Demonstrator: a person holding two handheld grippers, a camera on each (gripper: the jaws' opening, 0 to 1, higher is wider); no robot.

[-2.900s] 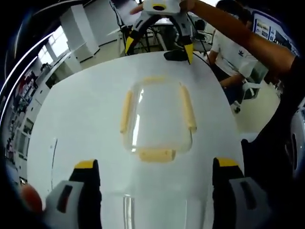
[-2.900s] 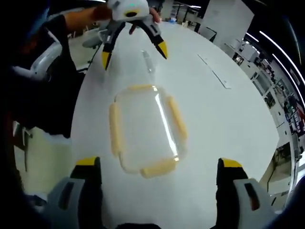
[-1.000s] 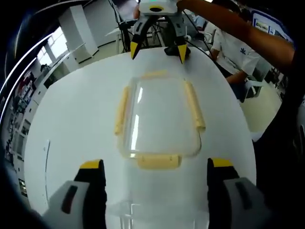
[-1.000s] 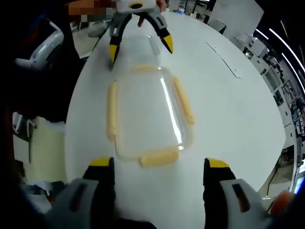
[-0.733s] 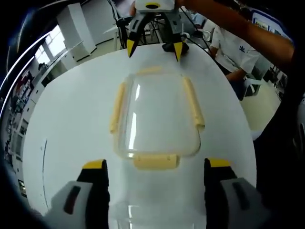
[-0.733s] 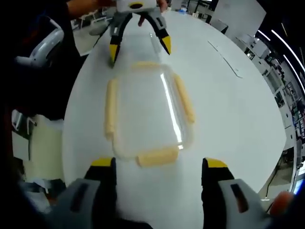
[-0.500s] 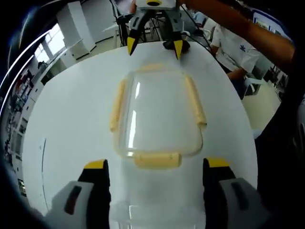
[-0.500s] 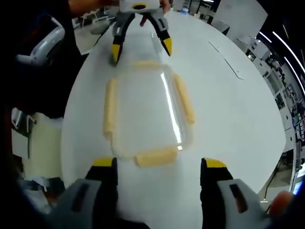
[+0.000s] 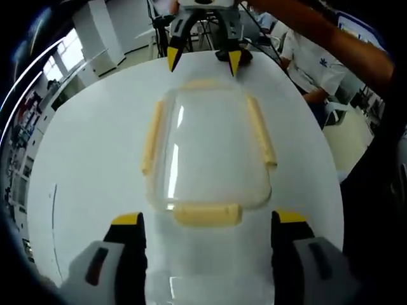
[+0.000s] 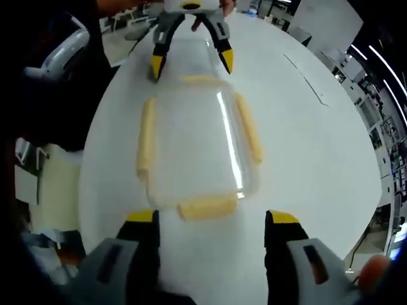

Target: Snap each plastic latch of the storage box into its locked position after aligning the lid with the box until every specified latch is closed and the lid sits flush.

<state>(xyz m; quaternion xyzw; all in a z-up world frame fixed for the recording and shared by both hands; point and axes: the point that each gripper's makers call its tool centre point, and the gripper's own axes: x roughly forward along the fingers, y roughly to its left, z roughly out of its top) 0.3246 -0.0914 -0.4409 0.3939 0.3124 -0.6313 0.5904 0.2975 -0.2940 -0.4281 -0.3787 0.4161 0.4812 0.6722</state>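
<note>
On the white table (image 9: 82, 159), a clear storage box (image 9: 206, 152) lies between the left hand-held gripper (image 9: 206, 222) and right hand-held gripper (image 10: 213, 219), both spread wide.

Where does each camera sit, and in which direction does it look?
Left gripper view: rides on the left gripper, looking along its open jaws at the clear storage box; right gripper opposite, a forearm behind.
Right gripper view: rides on the right gripper, facing back; left gripper opposite.
Shared: box, white table, both grippers.
</note>
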